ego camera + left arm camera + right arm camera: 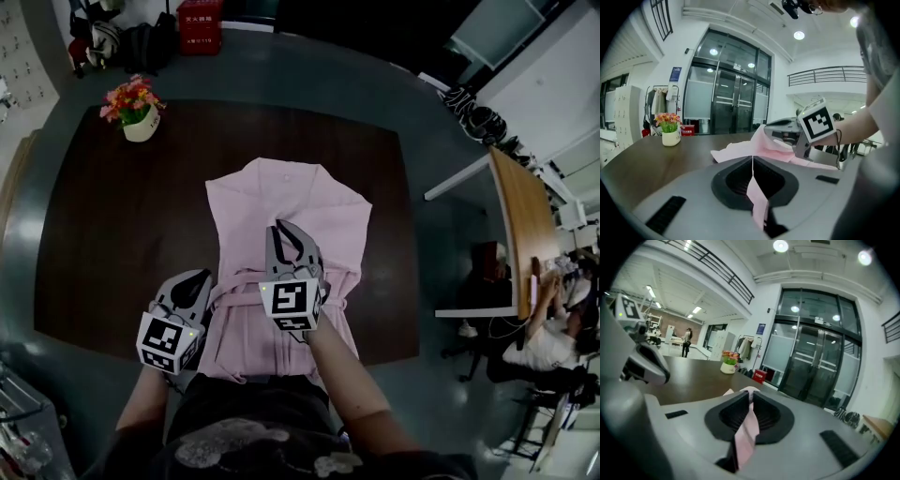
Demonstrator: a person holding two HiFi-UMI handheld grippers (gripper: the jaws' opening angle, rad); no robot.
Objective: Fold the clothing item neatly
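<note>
1. Pink cloth sits pinched in both tools. The left gripper (752, 161) has its jaws closed on a strip of the garment (291, 202), and the right gripper (750, 401) is clamped on a fold.
2. Both probably hold the near edge to carry it forward over the body, which lies just ahead of them on the dark table (112, 225).
3. Only the head view shows the garment's full spread beyond the jaws. Only the gripper views show the fabric between them.

Item: pale pink thin-cloth garment (286, 211), spread lengthwise on dark brown wooden table (112, 234), collar end farthest from the person. Near half rumpled, raised in ridges. Folds of it pinched in left gripper (753, 161) and right gripper (750, 404).
</note>
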